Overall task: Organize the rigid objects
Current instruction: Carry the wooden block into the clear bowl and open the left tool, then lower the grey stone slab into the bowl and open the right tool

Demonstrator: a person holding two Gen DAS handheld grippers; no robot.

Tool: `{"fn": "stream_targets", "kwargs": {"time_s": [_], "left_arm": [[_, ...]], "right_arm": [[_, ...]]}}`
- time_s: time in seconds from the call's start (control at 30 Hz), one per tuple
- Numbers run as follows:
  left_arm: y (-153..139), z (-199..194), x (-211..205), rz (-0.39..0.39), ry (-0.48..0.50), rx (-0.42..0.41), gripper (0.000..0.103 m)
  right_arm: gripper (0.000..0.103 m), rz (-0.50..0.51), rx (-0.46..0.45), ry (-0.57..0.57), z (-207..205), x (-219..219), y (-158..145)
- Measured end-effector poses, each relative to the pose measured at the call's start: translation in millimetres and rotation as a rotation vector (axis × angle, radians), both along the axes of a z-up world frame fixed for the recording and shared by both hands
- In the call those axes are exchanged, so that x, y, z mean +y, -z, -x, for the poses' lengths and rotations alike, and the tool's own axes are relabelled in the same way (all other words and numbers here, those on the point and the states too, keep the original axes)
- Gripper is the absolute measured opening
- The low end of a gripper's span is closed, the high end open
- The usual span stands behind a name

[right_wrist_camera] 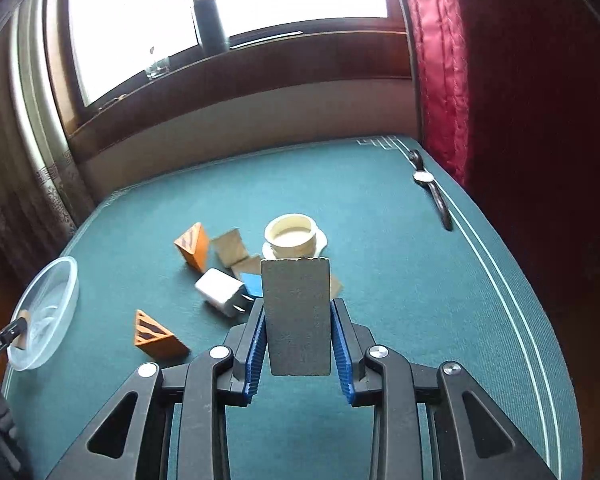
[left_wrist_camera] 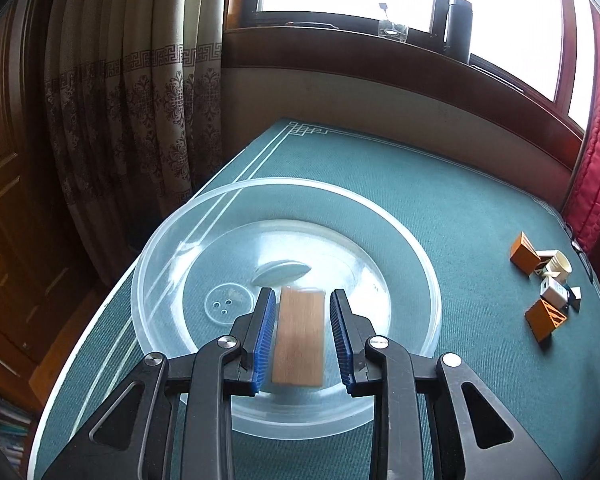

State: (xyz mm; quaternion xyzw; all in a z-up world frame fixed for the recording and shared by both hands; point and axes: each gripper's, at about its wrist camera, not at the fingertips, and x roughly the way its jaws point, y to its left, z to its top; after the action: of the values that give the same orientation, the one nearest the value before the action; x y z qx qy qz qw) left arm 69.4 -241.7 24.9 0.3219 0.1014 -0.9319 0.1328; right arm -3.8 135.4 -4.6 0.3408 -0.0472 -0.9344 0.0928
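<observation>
Two flat blocks are in my grip, one in each hand. My left gripper [left_wrist_camera: 302,296] pinches a tan wooden rectangular block [left_wrist_camera: 299,340] by its long edges. It hangs lengthwise over the floor of the wide clear plastic bowl [left_wrist_camera: 284,181], so I judge this is the drop-off and the bowl is where the pieces get gathered. The block's far end looks blurred, and I cannot tell whether it touches the bowl's bottom.

My right gripper [right_wrist_camera: 299,305] is clamped on a grey, speckled rectangular slab [right_wrist_camera: 296,312], held upright and clear of the green felt table cover [right_wrist_camera: 400,264], ready to go to the same bowl.

Beyond the slab, the loose pile lies close together:
- a cream round cup [right_wrist_camera: 294,236] on a pale saucer-like base
- a white plug-in charger [right_wrist_camera: 220,292]
- a small blue piece [right_wrist_camera: 254,284]
- some brown card-like squares [right_wrist_camera: 230,248]
- two orange striped wedges [right_wrist_camera: 194,246] [right_wrist_camera: 156,338]

A dark-strapped wristwatch [right_wrist_camera: 424,177] lies well apart by the table's right edge.

The way from the pile to the bowl looks open except for the nearer wedge. My left gripper sits over the bowl, so it should probably clear out first.
</observation>
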Motion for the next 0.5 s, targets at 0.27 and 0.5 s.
{"fn": "stream_targets", "kwargs": {"time_s": [0.27, 0.5], "left_arm": [[-12, -12, -6, 0.0, -0.009, 0.048, 0.033], [-23, -29, -20, 0.018, -0.054, 0.08, 0.033]], "right_arm": [[0.032, 0.023, 0.052, -0.209, -11, -84, -20], [0.032, 0.024, 0.049, -0.39, -13, -163, -23]]}}
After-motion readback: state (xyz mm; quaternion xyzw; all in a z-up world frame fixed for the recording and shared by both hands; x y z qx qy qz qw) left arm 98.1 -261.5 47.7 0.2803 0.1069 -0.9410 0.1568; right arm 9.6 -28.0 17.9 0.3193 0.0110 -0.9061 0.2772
